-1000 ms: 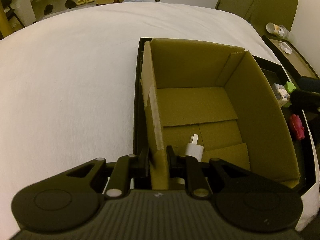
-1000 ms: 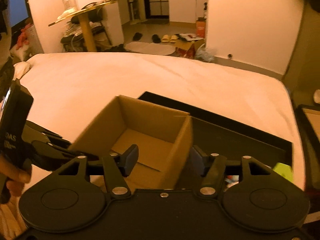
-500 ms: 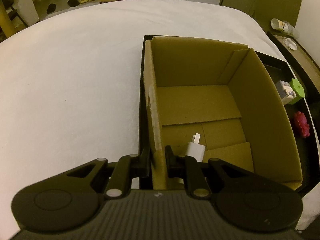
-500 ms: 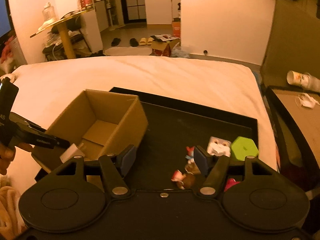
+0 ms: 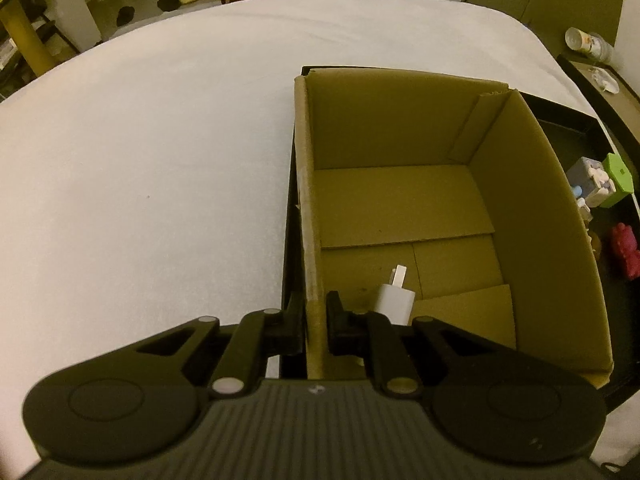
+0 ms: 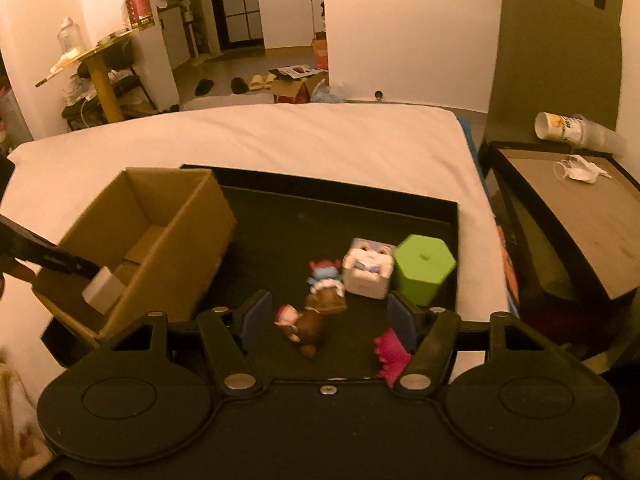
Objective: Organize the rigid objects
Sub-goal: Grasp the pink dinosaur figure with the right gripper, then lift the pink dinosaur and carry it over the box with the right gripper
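An open brown cardboard box (image 6: pixel 136 240) is set at the black tray's (image 6: pixel 400 200) left edge; a white charger plug (image 5: pixel 394 298) lies inside; small toys are clustered near the right edge.

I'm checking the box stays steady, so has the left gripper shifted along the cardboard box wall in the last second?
No. The left gripper stays clamped at the same spot on the cardboard box wall, with the white charger still beside its right finger.

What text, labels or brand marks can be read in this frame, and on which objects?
No text can be read with confidence.
Left gripper: pale lettering along its arm, too small and blurred.
Paper cup lying on the side table: orange print, unreadable.
Red can on the round table: label blurred.
Cardboard box, white charger, green hexagonal box: no lettering visible.
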Available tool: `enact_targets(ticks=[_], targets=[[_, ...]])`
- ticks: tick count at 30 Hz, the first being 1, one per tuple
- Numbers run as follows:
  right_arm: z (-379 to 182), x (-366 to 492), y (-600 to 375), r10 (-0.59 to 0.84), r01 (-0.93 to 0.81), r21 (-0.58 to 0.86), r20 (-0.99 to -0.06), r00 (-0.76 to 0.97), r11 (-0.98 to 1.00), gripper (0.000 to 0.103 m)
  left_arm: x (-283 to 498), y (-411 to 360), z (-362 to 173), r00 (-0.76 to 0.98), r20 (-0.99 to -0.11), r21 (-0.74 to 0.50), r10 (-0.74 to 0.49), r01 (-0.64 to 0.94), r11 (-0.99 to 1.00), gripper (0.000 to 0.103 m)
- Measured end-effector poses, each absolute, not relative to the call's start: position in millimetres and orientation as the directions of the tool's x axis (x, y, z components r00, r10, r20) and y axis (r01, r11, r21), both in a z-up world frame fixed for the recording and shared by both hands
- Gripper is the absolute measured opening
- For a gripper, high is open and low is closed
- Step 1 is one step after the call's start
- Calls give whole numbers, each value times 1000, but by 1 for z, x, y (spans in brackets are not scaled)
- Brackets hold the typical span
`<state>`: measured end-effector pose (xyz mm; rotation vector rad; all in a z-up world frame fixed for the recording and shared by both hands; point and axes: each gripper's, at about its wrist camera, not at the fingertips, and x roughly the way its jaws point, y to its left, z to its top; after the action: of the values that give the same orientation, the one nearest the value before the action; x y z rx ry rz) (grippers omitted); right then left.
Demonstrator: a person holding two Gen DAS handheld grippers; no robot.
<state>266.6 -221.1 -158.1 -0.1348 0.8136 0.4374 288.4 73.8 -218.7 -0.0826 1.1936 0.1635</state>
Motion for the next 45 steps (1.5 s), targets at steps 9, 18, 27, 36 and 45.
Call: enact_targets(ticks=[9,18,27,36,45], targets=[[-178,275,-236,303,-414,37,-741,599,909,64,283,77,-218,373,-925,-1,77,-204,979,10],[-200,283,-242,280,-397,12,-727,626,918,63,280,74,-216,379,-922,16,84,-179,984,10],[-221,290,-238,256,-439,-56,-744,617,897,61,281,76,-217,376,-924,13,75,-165,986,10],[-239,290,-239,259,-441,-40,-760,596,897,54,282,78,-217,375,-924,3,68,-171,985,11],[-252,288,-241,253,-429,-31,-769,587,903,40,280,82,-217,377,-924,-14,56,-181,983,11]])
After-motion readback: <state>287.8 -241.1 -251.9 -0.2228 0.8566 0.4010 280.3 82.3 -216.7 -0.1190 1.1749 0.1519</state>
